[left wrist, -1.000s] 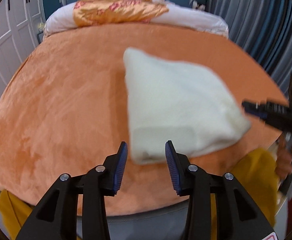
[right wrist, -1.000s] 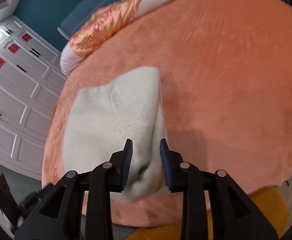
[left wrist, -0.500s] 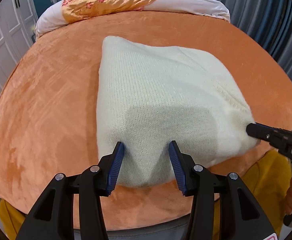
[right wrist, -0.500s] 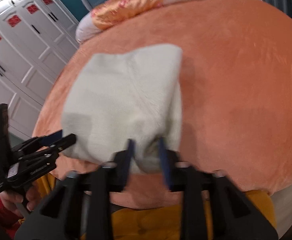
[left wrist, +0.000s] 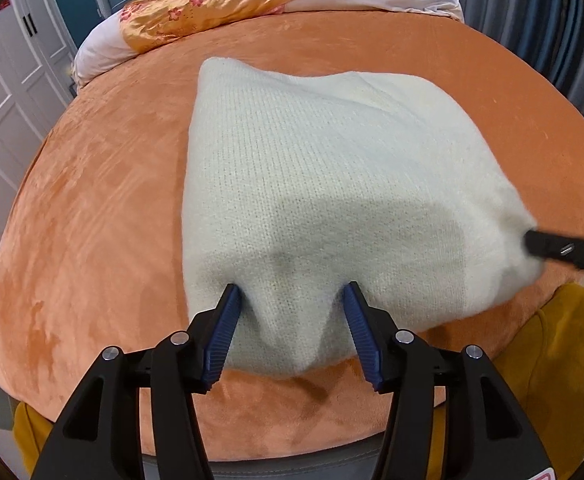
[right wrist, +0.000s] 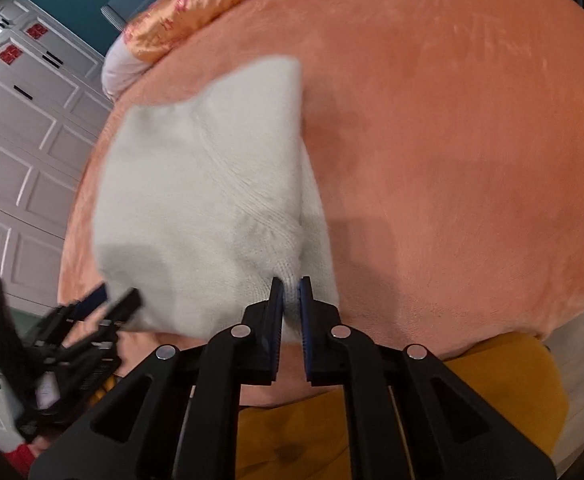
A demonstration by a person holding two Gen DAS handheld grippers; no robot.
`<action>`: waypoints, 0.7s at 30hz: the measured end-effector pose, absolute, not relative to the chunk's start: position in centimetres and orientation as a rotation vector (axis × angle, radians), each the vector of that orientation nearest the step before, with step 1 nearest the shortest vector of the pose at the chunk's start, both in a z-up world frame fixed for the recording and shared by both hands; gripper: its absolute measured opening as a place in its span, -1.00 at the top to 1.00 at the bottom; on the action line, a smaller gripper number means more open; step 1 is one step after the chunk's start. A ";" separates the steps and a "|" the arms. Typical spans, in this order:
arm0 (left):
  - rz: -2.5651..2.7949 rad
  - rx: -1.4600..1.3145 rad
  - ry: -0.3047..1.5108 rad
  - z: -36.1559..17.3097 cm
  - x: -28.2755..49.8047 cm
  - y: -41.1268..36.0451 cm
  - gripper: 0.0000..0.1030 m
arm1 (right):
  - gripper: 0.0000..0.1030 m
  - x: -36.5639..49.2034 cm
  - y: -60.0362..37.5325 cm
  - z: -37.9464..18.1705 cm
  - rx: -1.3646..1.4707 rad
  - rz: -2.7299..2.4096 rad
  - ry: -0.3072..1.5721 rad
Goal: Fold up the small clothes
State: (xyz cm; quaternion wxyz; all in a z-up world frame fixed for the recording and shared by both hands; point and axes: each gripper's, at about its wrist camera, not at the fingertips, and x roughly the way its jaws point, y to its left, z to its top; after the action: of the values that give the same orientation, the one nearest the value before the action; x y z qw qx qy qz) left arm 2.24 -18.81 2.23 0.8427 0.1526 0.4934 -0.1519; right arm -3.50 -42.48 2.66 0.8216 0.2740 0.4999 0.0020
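A cream knitted garment (left wrist: 331,160) lies folded on the orange bed cover (left wrist: 92,200), near its front edge. My left gripper (left wrist: 290,288) straddles the near left corner. A hump of knit stands between the blue pads, and the jaws are opening. At the right edge of the left wrist view my right gripper (left wrist: 547,246) reaches into the other near corner. In the right wrist view the garment (right wrist: 196,184) has a small fold pinched between the pads of the right gripper (right wrist: 290,282), whose jaws are easing open slightly. The left gripper (right wrist: 118,296) appears blurred at the lower left.
An orange satin pillow (left wrist: 212,4) on white bedding lies at the far end of the bed. White wardrobe doors (right wrist: 20,140) stand on the left, grey curtains (left wrist: 551,20) on the right. Yellow clothing (right wrist: 491,380) of the person shows below the bed's front edge.
The left gripper came down and forward onto the near left corner and its jaws widened. The right gripper's jaws closed on the near right corner.
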 end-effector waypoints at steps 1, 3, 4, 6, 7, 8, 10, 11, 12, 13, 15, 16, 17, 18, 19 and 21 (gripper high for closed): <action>-0.319 0.322 1.043 2.2 2.3 -18.9 -0.04 | 0.82 -3.8 -42.3 4.2 0.564 0.000 1.031; -0.318 0.324 1.043 2.2 2.2 -18.9 -0.05 | 0.82 -4.2 -41.8 6.1 0.516 -0.001 0.991; -0.316 0.327 1.042 2.2 2.3 -18.9 -0.06 | 0.82 -4.1 -41.4 7.1 0.498 0.010 0.974; -0.312 0.329 1.041 2.1 2.3 -19.0 -0.06 | 0.82 -3.2 -40.3 8.7 0.451 0.042 0.962; -0.312 0.325 1.043 2.1 2.3 -18.9 -0.06 | 0.82 -2.6 -39.7 9.1 0.427 0.052 0.959; -0.315 0.319 1.047 2.1 2.3 -18.8 -0.06 | 0.82 -1.7 -38.9 9.4 0.394 0.061 0.966; -0.318 0.307 1.054 2.3 2.2 -18.6 -0.06 | 0.82 -0.1 -37.3 8.9 0.340 0.061 1.000; -0.323 0.298 1.059 2.4 2.2 -18.4 -0.06 | 0.82 0.8 -36.8 8.0 0.314 0.065 1.035; -0.327 0.292 1.063 2.4 2.2 -18.1 -0.07 | 0.82 1.3 -36.4 6.8 0.302 0.067 1.070; -0.330 0.288 1.066 2.4 2.1 -18.0 -0.08 | 0.82 2.1 -35.9 4.8 0.298 0.068 1.131; -0.331 0.282 1.081 2.2 2.1 -17.5 -0.09 | 0.91 2.7 -35.6 1.7 0.305 0.083 1.184; -0.335 0.271 1.083 2.4 2.0 -17.1 -0.09 | 0.91 2.8 -35.4 1.4 0.303 0.087 1.173; -0.341 0.257 1.081 2.6 1.9 -16.9 -0.09 | 0.91 2.8 -35.3 1.7 0.284 0.088 1.170; -0.351 0.230 1.085 3.0 1.9 -16.5 -0.09 | 0.90 2.8 -35.3 2.2 0.273 0.086 1.180; -0.361 0.198 1.090 3.4 1.9 -16.1 -0.09 | 0.81 3.0 -35.3 2.9 0.269 0.083 1.185; -0.370 0.143 1.096 4.0 1.9 -15.4 -0.09 | 0.81 3.5 -34.9 5.4 0.266 0.113 1.146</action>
State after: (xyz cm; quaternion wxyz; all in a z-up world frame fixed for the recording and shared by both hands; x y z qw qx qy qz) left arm 1.87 -15.36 4.04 0.8348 0.0673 0.5177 -0.1748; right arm 3.47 -34.86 5.45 0.8305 0.1253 0.5401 0.0535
